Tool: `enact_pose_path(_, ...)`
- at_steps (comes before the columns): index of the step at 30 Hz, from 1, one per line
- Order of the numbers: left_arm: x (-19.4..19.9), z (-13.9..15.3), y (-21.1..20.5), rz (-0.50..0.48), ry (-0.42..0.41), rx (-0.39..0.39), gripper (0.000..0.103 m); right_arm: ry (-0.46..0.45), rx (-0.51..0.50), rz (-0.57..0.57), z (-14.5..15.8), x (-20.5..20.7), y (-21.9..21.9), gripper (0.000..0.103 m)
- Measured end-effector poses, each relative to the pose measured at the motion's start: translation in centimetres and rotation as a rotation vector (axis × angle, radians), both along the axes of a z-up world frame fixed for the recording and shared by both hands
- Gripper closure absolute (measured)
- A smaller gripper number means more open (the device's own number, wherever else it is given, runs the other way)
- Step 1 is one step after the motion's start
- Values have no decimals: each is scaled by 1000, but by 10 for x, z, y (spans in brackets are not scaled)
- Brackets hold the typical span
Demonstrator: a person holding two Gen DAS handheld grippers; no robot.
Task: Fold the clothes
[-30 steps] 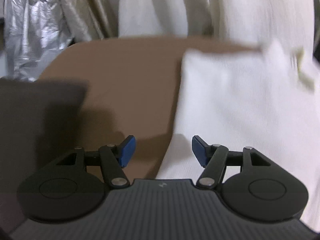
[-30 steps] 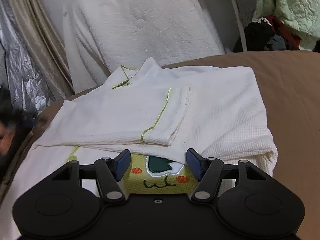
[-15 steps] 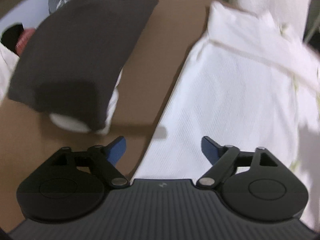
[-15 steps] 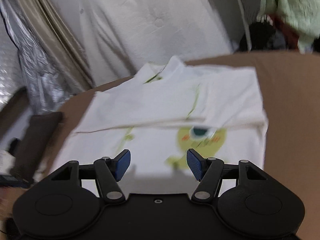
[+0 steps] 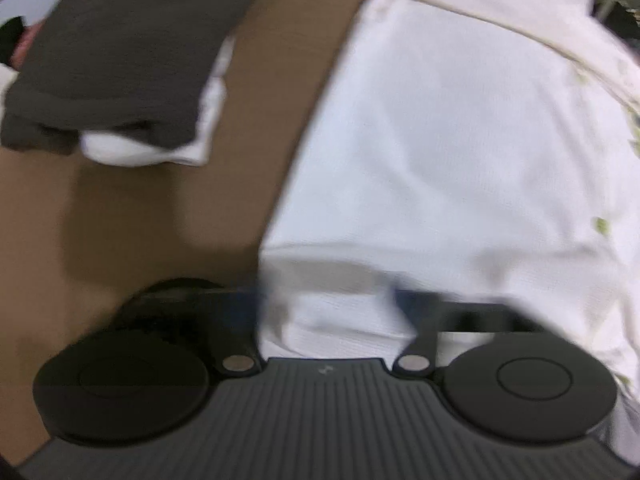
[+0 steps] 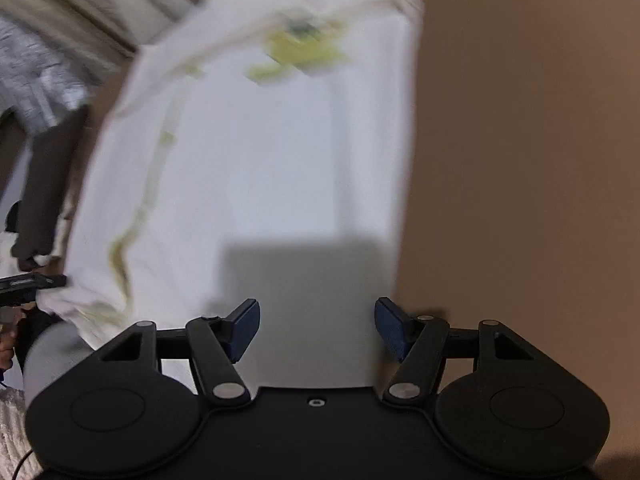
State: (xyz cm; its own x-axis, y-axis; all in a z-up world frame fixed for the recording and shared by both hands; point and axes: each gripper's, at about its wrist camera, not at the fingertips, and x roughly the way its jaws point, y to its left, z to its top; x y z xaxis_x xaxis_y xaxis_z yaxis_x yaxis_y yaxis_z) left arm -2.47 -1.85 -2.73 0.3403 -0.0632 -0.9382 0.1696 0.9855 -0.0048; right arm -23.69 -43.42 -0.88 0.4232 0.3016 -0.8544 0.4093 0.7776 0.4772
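Note:
A white T-shirt [image 5: 460, 140] with green trim and a yellow-green print [image 6: 296, 48] lies flat on the brown surface [image 6: 520, 160]. My left gripper [image 5: 324, 304] is at the shirt's near left hem, jaws wide apart, with the hem cloth lying between and over the blurred blue fingertips. My right gripper [image 6: 316, 328] is open and empty just above the shirt's [image 6: 256, 168] near right hem. The left gripper also shows at the far left edge of the right wrist view [image 6: 28, 284].
A folded dark grey garment [image 5: 120, 48] on top of a white one [image 5: 160, 148] sits to the left of the shirt. Pale curtains and silver foil [image 6: 36, 68] hang behind the surface. Bare brown surface lies right of the shirt.
Both grippers have dropped and tilted down from the shirt's upper part to its near hem. The left gripper's fingers now straddle the hem edge. The shirt itself lies as before.

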Motion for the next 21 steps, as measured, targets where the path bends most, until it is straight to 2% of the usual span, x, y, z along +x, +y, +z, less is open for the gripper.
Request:
enact_pose_path(2, -9, 5, -9, -43, -52, 39, 98, 24, 123, -65, -16, -18, -14, 34)
enact_pose_path(4, -10, 9, -10, -50, -65, 15, 98, 17, 280, -140, -26, -34, -24, 27)
enact_pose_path(6, -11, 13, -11, -58, -78, -9, 97, 8, 399, -150, -35, -43, -26, 23)
enact_pose_path(8, -8, 7, -7, -35, -50, -11, 96, 30, 524, -145, -50, -49, -21, 23)
enact_pose_path(9, -7, 4, -6, -23, -37, -12, 90, 53, 580, -137, -58, -50, -17, 23)
enact_pose_path(10, -6, 1, -4, -12, -23, -12, 76, 78, 632, -129, -66, -51, -11, 23)
enact_pose_path(11, -4, -2, -2, -1, -10, -13, 72, 100, 674, -117, -73, -49, -5, 23)
enact_pose_path(12, -3, -5, 0, 11, 4, -14, 71, 89, 684, -101, -75, -47, 1, 26)
enact_pose_path(13, -2, -8, 1, 22, 17, -15, 86, 62, 679, -85, -75, -44, 6, 40)
enact_pose_path(14, -4, -5, 1, 26, -4, -27, 98, 35, 673, -68, -74, -41, 12, 53)
enact_pose_path(15, -7, 4, 2, 40, -62, -24, 99, 8, 667, -52, -73, -38, 18, 91)
enact_pose_path(16, -13, 22, -1, 19, -172, 4, 99, -50, 676, -47, -69, -34, 22, 96)
enact_pose_path(17, -19, 39, -4, -2, -281, 31, 99, -121, 675, -49, -60, -29, 23, 96)
enact_pose_path(19, -26, 70, 2, 1, -403, -54, 99, -303, 577, 21, -25, -19, 27, 96)
enact_pose_path(20, -29, 77, 10, 19, -407, -132, 99, -386, 541, 50, -8, -17, 27, 96)
enact_pose_path(21, -30, 79, 16, 35, -397, -178, 99, -462, 518, 72, 8, -16, 27, 96)
